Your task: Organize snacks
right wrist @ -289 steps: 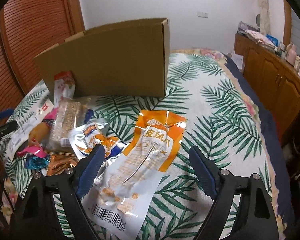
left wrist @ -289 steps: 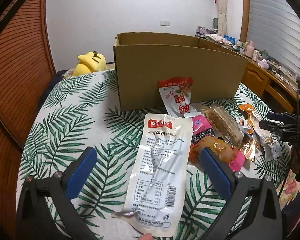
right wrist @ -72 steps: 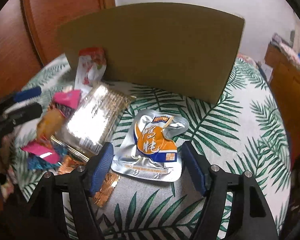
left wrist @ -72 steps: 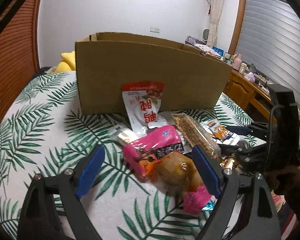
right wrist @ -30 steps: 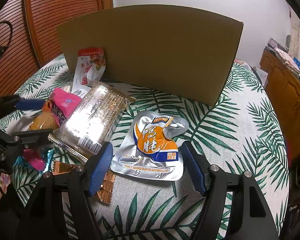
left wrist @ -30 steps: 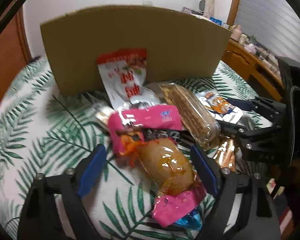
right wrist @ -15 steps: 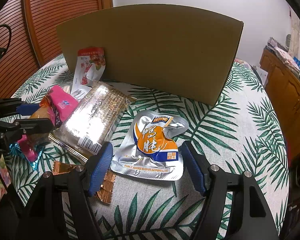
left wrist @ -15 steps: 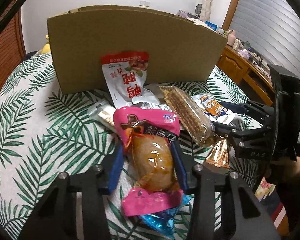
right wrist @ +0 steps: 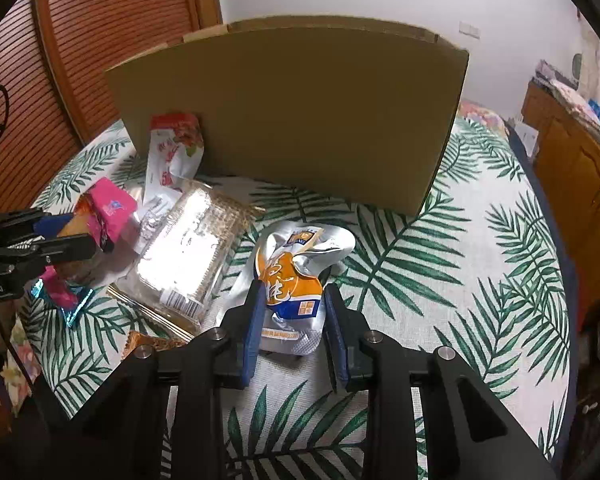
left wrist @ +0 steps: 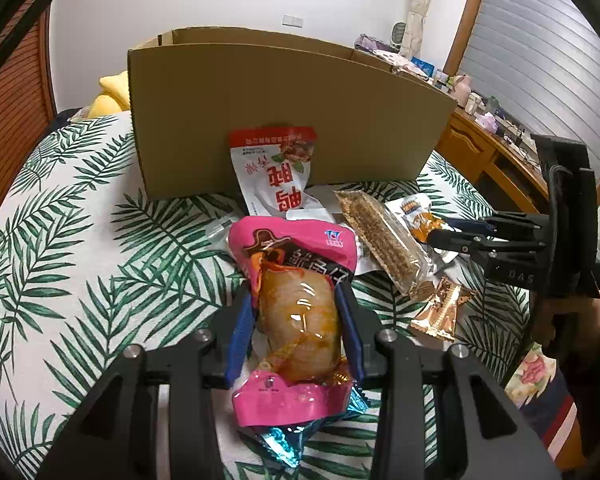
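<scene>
Crowding the counter [left wrist: 60, 248] before the cardboard box [left wrist: 268, 116], loose snacks flank the left hand-held gripper [left wrist: 296, 312] clamping a pink packet [left wrist: 296, 280]; the right hand-held gripper [right wrist: 294, 312] clasps a silver pouch [right wrist: 296, 276].

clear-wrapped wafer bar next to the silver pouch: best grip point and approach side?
Probably across the short width of the wafer bar, near mid-length. It lies flat, long and narrow, far end toward the cardboard box. Come from above at its near end; the silver pouch and red packet crowd its sides.
</scene>
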`<state>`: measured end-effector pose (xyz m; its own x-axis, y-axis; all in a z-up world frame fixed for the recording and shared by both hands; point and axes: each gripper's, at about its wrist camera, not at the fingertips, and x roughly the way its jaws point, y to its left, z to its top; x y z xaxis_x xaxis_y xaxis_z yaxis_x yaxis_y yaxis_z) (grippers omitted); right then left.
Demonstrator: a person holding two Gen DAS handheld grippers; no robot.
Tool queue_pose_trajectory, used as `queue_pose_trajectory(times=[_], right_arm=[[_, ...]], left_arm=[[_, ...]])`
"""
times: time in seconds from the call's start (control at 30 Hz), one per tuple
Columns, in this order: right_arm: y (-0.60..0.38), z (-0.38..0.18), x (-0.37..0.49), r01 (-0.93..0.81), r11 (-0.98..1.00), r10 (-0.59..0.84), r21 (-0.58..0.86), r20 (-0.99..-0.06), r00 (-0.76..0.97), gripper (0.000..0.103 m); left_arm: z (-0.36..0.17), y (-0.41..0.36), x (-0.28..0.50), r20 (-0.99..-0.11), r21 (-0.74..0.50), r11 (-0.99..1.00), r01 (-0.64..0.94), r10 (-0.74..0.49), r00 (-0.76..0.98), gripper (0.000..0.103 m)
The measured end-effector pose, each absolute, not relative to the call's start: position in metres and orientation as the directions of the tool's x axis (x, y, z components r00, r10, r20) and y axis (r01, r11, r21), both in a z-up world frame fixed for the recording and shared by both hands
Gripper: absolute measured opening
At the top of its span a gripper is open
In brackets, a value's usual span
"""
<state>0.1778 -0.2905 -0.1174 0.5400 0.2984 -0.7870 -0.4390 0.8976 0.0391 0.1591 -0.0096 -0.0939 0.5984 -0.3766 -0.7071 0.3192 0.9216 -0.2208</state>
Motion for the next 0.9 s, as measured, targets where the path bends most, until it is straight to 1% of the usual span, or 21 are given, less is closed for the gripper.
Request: queue_pose_trajectory(times=[0.23,0.3,0.63,0.67,0.7,0.9], right_arm=[[-0.294,-0.115,0.179,-0.446,0.893,0.319,0.061,-0.785,0.531,0.026],[-0.295,-0.113,0.177,-0.448,0.892,0.326,0.065,-0.778,0.537,0.023],[-0.302,-0.109,0.168,-0.443,0.894,0.339,0.072,-0.756,0.56,0.019],[-0.302,-0.109,0.166,-0.444,0.893,0.339,0.07,-0.755,0.562,0.019],[-0.302,-0.107,0.164,-0.444,0.894,0.338,0.066,-0.751,0.568,0.012],[-0.303,-0.101,0.158,-0.449,0.893,0.324,0.04,-0.748,0.578,0.011]], left_arm=[[-0.081,-0.001,0.153,-0.661,-0.239,0.918,0.316,-0.393,0.64,0.038],[-0.079,0.002,0.152,-0.649,-0.246,0.917,0.313,-0.396,0.65,0.038],[-0.075,0.001,0.151,-0.627,-0.242,0.918,0.315,-0.396,0.671,0.038],[-0.074,0.001,0.15,-0.623,-0.243,0.917,0.316,-0.398,0.673,0.038],[-0.073,0.002,0.15,-0.62,-0.245,0.916,0.317,-0.399,0.675,0.038],[-0.069,0.003,0.15,-0.607,-0.243,0.917,0.316,-0.398,0.688,0.038]])
